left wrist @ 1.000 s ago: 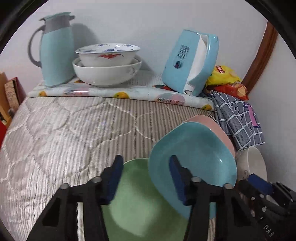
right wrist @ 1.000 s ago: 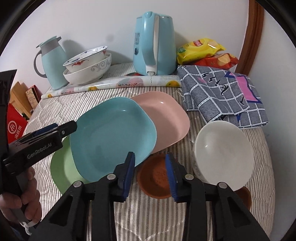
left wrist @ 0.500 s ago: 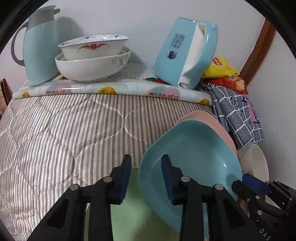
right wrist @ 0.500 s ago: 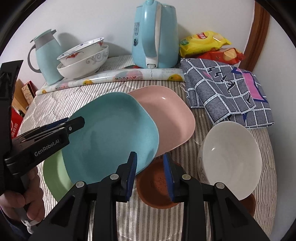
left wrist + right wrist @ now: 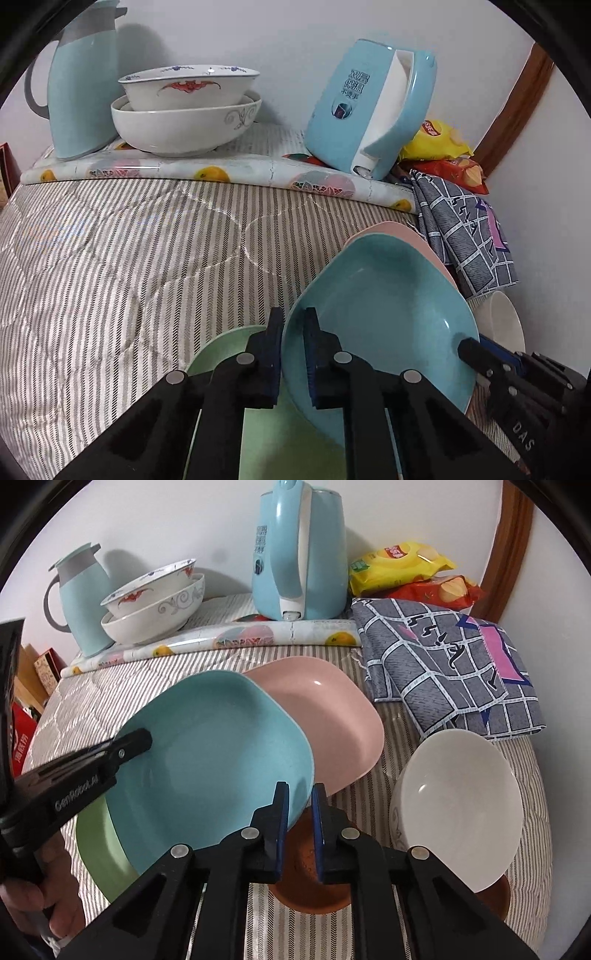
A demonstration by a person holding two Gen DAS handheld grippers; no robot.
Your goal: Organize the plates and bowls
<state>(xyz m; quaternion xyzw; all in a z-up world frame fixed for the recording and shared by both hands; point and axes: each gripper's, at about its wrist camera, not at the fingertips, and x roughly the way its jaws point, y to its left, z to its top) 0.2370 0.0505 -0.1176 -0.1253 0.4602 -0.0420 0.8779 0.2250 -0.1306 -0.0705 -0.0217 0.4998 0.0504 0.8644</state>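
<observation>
A blue square plate is tilted, lying over a green plate and leaning on a pink plate. My left gripper is shut on the blue plate's left rim; it also shows in the right wrist view. My right gripper is shut on the blue plate's near right rim, above a brown saucer. A white bowl lies tilted at the right.
At the back stand two stacked patterned bowls, a blue thermos jug, a blue kettle, snack bags and a checked cloth. Striped quilted cover lies to the left.
Both grippers have closed onto the blue plate's rim. The left gripper moved forward and right to the rim; the plate's edge is now lifted and tilted.
</observation>
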